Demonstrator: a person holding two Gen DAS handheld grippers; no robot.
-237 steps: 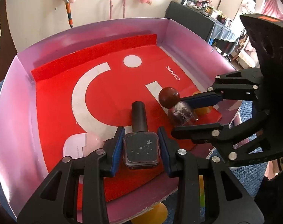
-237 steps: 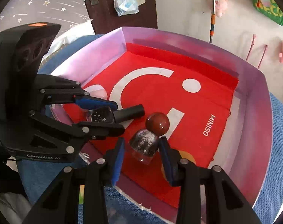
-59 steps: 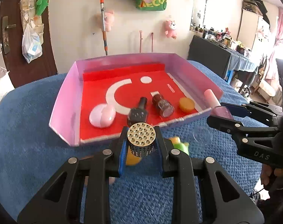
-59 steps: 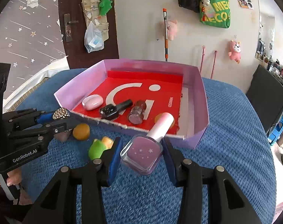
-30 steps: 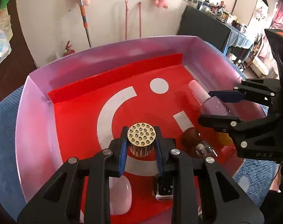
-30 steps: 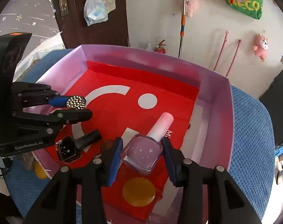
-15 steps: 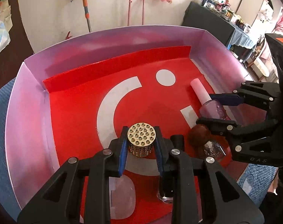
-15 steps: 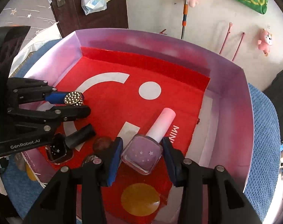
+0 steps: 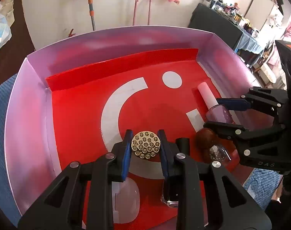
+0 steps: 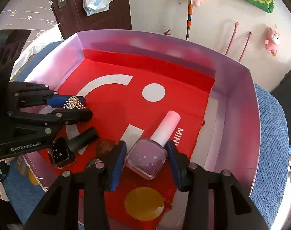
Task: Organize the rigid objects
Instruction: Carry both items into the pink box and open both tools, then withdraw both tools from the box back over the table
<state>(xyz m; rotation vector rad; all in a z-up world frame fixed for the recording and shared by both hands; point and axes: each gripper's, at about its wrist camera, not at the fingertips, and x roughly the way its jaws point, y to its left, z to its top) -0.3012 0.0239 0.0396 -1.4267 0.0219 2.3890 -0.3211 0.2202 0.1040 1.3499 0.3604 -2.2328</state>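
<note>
A pink box (image 9: pixel 26 115) with a red printed liner (image 9: pixel 84 115) fills both views. My left gripper (image 9: pixel 145 147) is shut on a gold studded cap (image 9: pixel 145 144) and holds it over the liner's near left part; it also shows in the right wrist view (image 10: pixel 74 103). My right gripper (image 10: pixel 145 157) has its jaws slightly apart around a lilac nail polish bottle (image 10: pixel 147 158) with a pale pink cap; the bottle appears to rest on the liner. A black nail polish bottle (image 10: pixel 62 152), a brown-capped glitter bottle (image 9: pixel 212 147), a pink oval case (image 9: pixel 126 199) and a yellow disc (image 10: pixel 143 203) lie in the box.
The box (image 10: pixel 239 115) stands on a blue knitted cloth (image 10: pixel 270 134). A yellow object (image 10: pixel 32 178) lies on the cloth outside the box's near left wall. A dark door and a wall with hanging toys are behind.
Both grippers have lowered a little further into the box. The right jaws have widened slightly around the lilac bottle, which now sits lower on the liner. The left still grips the studded cap.
</note>
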